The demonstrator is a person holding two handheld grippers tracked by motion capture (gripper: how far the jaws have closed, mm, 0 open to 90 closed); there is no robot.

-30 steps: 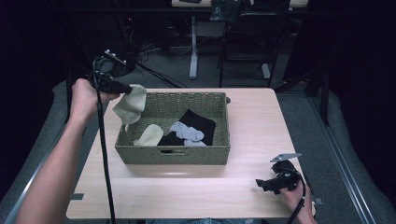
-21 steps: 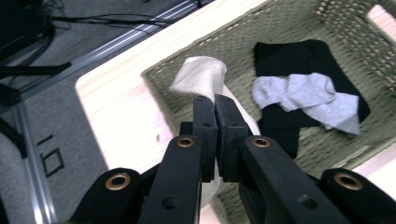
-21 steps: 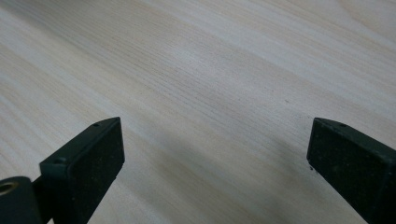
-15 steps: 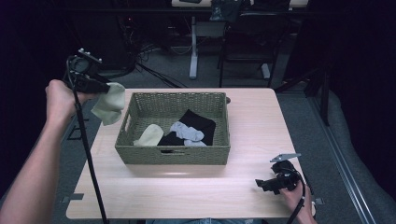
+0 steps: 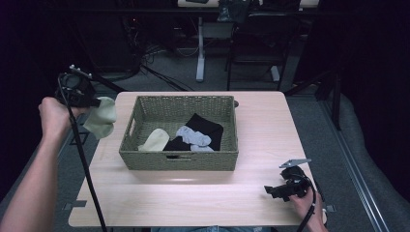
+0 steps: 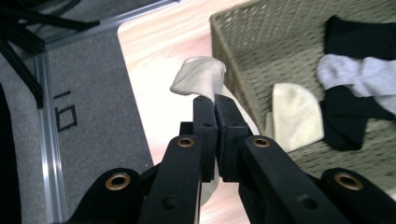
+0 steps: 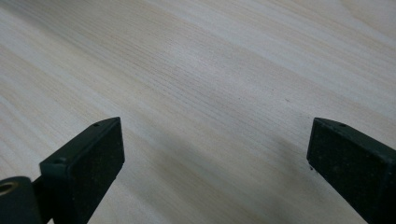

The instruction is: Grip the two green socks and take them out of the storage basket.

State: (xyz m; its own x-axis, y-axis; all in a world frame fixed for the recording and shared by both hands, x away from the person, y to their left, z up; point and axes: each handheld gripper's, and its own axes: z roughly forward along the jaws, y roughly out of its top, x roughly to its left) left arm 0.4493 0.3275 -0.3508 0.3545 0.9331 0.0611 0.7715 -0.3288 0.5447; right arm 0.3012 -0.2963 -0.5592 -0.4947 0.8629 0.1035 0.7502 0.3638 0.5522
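- The cream sock hangs from the left hand-held gripper, out past the left wall of the wicker basket and over the left edge of the bench, clear of the basket rim.
- In the left gripper view the jaws are pressed together on a fold of that cream sock; the free end bunches just beyond the jaw tips, and more cloth droops below them, so the sock's long axis runs roughly downward from the grip.
- The coming move looks like a set-down left of the basket: bare bench lies below and slightly basket-ward of the hanging sock, and the left hand is by far the nearer one.
- Inside the basket lie a second cream sock, a grey sock and a black garment.
- The right hand-held gripper rests low on the bench, in front of the basket's right corner, jaws spread wide with only bare wood between them.
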